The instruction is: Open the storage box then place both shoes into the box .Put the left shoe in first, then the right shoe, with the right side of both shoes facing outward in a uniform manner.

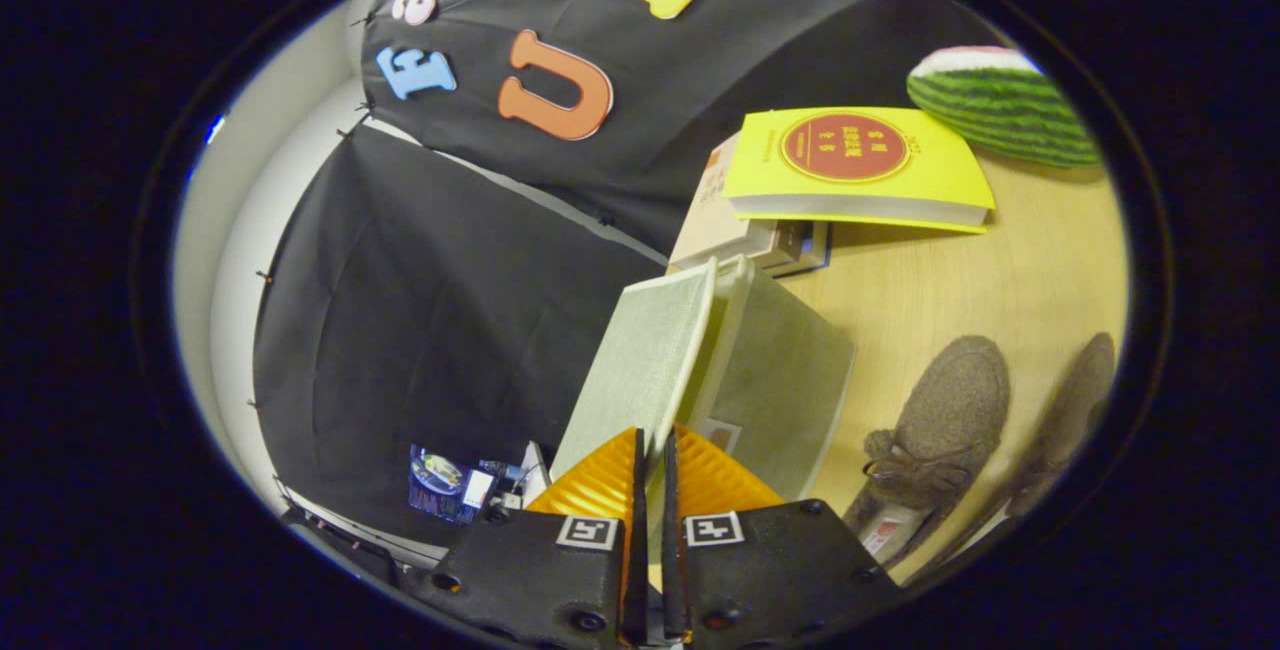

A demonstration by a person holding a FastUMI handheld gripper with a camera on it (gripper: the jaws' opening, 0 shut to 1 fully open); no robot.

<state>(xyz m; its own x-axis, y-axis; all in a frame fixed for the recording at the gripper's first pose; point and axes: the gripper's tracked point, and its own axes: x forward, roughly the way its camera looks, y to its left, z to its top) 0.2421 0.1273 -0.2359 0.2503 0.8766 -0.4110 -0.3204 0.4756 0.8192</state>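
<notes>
Gripper view: gripper (652,450) pinched on the box lid (640,360).

Storage box (790,380) woven cloth, matt – shoes (945,420) fuzzy felt – table (1000,280) smooth wood.

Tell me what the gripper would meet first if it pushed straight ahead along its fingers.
Probably nothing new: the gripper looks shut on the raised pale green fabric lid of the storage box. Beyond the lid lies black cloth wall; depth is unclear.

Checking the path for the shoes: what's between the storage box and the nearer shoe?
Bare tabletop in the gripper view; box and shoe lie apart. The claw grips the box's lid.
</notes>
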